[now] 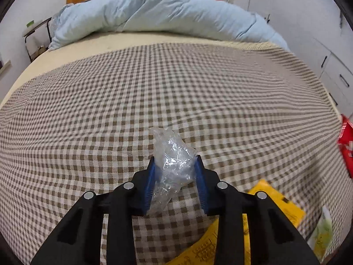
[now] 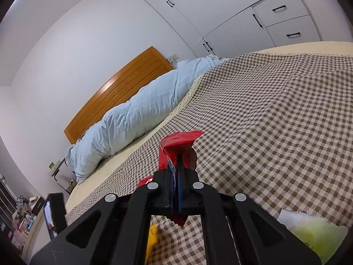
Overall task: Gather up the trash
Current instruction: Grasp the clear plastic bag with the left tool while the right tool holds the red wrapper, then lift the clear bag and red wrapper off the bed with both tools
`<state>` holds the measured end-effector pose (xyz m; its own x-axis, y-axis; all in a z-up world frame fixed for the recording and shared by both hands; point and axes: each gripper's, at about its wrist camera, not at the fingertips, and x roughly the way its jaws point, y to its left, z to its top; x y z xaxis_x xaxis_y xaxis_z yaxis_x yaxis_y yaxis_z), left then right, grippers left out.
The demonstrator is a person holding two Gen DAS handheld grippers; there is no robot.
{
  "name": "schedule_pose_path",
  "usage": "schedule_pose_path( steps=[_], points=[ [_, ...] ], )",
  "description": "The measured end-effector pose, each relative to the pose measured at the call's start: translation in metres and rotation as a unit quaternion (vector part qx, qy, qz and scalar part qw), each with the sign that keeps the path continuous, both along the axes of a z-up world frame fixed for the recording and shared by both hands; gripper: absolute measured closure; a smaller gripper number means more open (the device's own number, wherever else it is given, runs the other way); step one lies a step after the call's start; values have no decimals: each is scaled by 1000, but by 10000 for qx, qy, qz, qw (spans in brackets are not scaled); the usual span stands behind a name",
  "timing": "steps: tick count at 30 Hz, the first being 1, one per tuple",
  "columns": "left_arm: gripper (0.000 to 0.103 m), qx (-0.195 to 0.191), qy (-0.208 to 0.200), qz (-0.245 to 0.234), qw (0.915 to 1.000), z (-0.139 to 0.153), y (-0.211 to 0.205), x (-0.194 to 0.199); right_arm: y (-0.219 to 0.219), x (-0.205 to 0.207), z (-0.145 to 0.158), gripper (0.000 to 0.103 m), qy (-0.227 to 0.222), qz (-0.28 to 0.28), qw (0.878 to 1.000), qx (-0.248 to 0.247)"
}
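My left gripper (image 1: 175, 165) pinches a crumpled clear plastic bag (image 1: 172, 163) between its 2 blue pads, jaws narrow, low over the checkered blanket (image 1: 176, 88) near its front edge. My right gripper (image 2: 175, 167) is clamped tight on a red wrapper (image 2: 178, 145), also above the blanket. A yellow wrapper (image 1: 278, 198) and a green-white wrapper (image 2: 317, 234) lie on the blanket's near edge. The light blue duvet (image 1: 154, 11) is bunched at the blanket's far end.
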<state>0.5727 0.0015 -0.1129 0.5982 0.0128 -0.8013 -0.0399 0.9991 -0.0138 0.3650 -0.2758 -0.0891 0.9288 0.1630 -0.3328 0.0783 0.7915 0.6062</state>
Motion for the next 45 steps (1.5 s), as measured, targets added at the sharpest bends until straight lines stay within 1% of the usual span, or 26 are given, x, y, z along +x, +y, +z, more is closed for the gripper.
schedule_pose_path(
  steps=[3, 7, 11, 15, 18, 20, 22, 24, 26, 29, 33, 37, 42, 45],
  points=[
    [71, 7, -69, -107, 9999, 11, 0, -12, 3, 0, 0, 100, 28, 5, 10000, -84],
    [71, 126, -137, -307, 9994, 26, -9, -29, 5, 3, -3, 100, 135, -20, 9998, -140],
    [71, 165, -165, -432, 9988, 29, -14, -39, 6, 5, -5, 100, 176, -18, 9996, -199],
    [71, 238, -194, -471, 9984, 42, -18, -58, 7, 4, -3, 100, 135, 14, 9996, -245],
    [71, 111, -262, -434, 9987, 58, -14, -71, 3, -4, 3, 100, 71, 62, 9997, -233],
    [71, 113, -339, -403, 9986, 68, -16, -86, 4, -16, 12, 100, -17, 13, 9989, -467],
    [71, 111, -454, -503, 9976, 78, -21, -104, 7, -30, 21, 100, -71, 88, 9975, -695],
    [71, 110, -500, -550, 9972, 82, -24, -116, 11, -41, 27, 100, -116, 155, 9957, -901],
    [71, 2, -510, -585, 9970, 85, -28, -126, 14, -54, 31, 100, -154, 309, 9941, -1024],
    [71, -121, -511, -636, 9966, 89, -36, -141, 14, -74, 38, 100, -152, 348, 9913, -1258],
    [71, -138, -541, -728, 9958, 97, -44, -172, 11, -100, 50, 100, -168, 361, 9879, -1502],
    [71, -186, -636, -737, 9951, 109, -46, -205, 4, -122, 63, 100, -188, 379, 9856, -1640],
    [71, -310, -715, -667, 9947, 122, -46, -233, -4, -150, 76, 100, -252, 390, 9838, -1729],
    [71, -509, -792, -620, 9936, 128, -45, -254, -9, -166, 84, 100, -299, 387, 9835, -1743]
  ],
)
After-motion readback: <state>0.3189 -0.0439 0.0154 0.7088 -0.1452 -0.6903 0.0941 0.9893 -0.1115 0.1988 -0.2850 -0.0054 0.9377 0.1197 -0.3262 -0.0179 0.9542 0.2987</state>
